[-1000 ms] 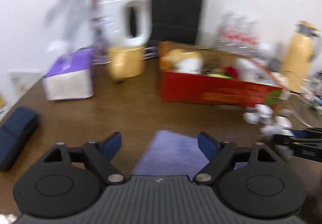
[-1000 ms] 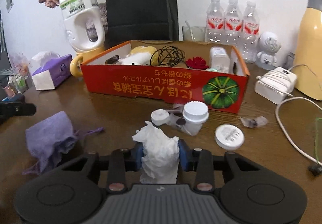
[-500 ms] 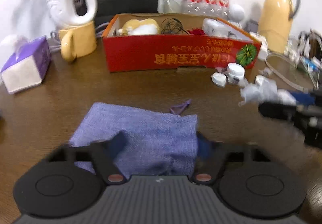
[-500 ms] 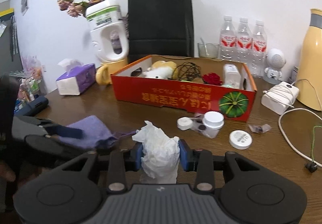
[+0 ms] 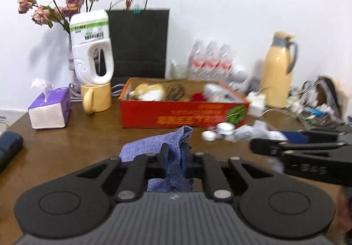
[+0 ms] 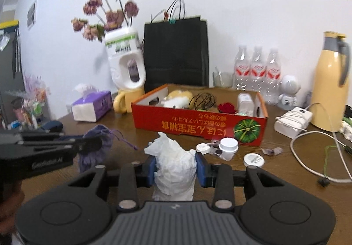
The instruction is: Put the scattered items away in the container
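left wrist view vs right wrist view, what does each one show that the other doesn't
Only the left wrist view shows the left gripper from behind: its fingers are closing on the purple cloth pouch.

Only the right wrist view shows the round white lid, the white charger with its cable, and the crumpled tissue clamped in the right gripper.

Both show the red cardboard box, yellow mug, purple tissue box, black bag and yellow thermos.

The bottles [image 5: 210, 62] are blurred in the left view. The pouch [image 6: 96, 148] is partly hidden by the left tool [image 6: 88, 145].
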The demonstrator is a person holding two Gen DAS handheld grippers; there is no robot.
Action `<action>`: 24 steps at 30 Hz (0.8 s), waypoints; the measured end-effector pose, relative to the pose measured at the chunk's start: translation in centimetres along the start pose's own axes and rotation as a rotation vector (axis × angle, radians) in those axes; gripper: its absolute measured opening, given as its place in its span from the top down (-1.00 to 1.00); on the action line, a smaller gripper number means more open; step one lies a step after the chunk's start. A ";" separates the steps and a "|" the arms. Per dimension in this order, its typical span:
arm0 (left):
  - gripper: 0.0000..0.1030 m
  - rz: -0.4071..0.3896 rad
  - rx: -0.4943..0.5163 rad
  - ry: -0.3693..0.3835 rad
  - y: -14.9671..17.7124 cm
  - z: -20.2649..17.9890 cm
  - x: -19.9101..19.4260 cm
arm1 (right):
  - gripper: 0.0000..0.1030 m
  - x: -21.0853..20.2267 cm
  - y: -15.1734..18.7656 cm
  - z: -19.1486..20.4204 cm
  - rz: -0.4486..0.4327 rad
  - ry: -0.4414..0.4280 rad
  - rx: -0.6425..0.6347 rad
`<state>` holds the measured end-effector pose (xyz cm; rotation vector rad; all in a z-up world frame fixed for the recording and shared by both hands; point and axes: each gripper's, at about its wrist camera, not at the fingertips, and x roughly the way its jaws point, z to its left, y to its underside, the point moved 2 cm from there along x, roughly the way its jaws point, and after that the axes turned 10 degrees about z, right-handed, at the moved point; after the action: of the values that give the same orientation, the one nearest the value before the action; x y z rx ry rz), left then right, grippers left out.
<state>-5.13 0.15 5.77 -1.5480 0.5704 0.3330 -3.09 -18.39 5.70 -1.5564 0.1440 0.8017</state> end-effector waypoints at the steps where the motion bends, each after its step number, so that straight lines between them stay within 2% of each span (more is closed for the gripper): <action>1: 0.77 -0.009 -0.006 0.010 0.6 -0.7 -0.8 | 0.31 -0.8 0.7 0.2 -0.017 0.003 0.010; 5: 0.77 -0.042 -0.021 0.058 2.2 -2.0 -3.9 | 0.31 -3.6 3.3 1.1 -0.071 0.055 0.027; 8: 0.77 -0.103 -0.026 0.048 2.2 -2.0 -5.1 | 0.31 -4.9 4.5 1.5 -0.100 0.063 0.045; 15: 0.77 -0.068 -0.062 0.028 0.4 -1.0 -2.8 | 0.31 -3.9 2.6 1.6 -0.114 0.046 0.034; 19: 0.77 -0.159 -0.010 0.006 -4.5 -1.2 -0.5 | 0.31 -1.7 -1.6 0.2 -0.142 0.042 0.010; 21: 0.77 -0.209 0.021 0.002 -8.5 -1.5 1.1 | 0.31 -0.3 -4.8 -0.8 -0.166 0.035 0.012; 24: 0.77 -0.234 0.031 -0.006 -14.6 -1.3 4.2 | 0.31 2.0 -10.1 -2.4 -0.191 0.024 0.019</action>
<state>6.09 -1.97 15.91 -1.5651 0.3826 0.1496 4.73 -18.10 12.80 -1.5366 0.0199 0.6303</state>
